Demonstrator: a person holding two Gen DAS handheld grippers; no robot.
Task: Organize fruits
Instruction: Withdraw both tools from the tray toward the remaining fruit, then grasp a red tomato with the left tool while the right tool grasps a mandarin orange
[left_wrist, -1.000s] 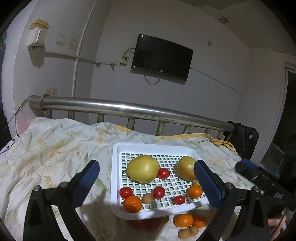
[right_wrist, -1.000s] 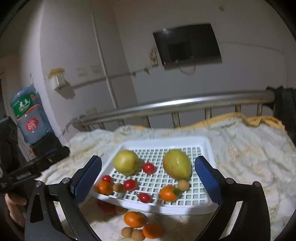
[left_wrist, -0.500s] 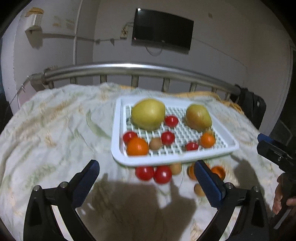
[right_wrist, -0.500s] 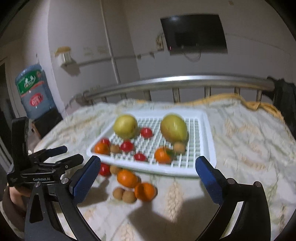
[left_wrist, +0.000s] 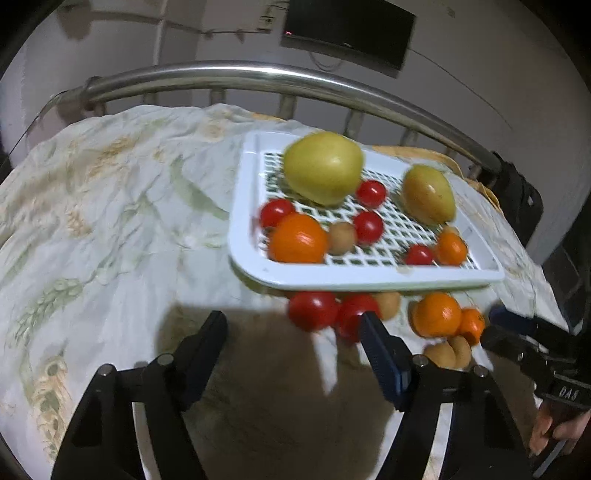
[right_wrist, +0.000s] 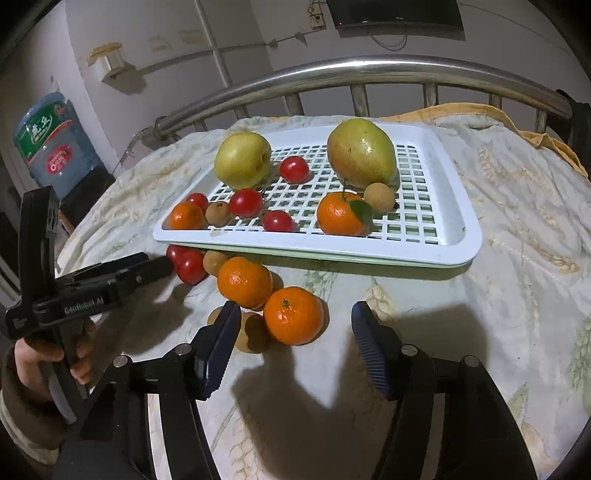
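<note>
My left gripper (left_wrist: 293, 330) and right gripper (right_wrist: 291, 326) have just been closing, both still apart and empty. Loose round orange tangerines (right_wrist: 293, 315) lie on the bedspread (right_wrist: 517, 258) just beside the white slotted plastic tray's (right_wrist: 458, 229) near edge.

Black gripper (right_wrist: 291, 328) frames, ribbed blue pads (right_wrist: 216, 350), silver screws — white "GenRobot.AI" lettering, striped beige cuff (right_wrist: 22, 424).

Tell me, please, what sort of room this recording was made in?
Most likely a bedroom in a home: the fruit tray sits on a floral quilt spread over a bed with a metal rail, a flat television hangs on the wall, and a water-cooler bottle stands beside the bed.
</note>
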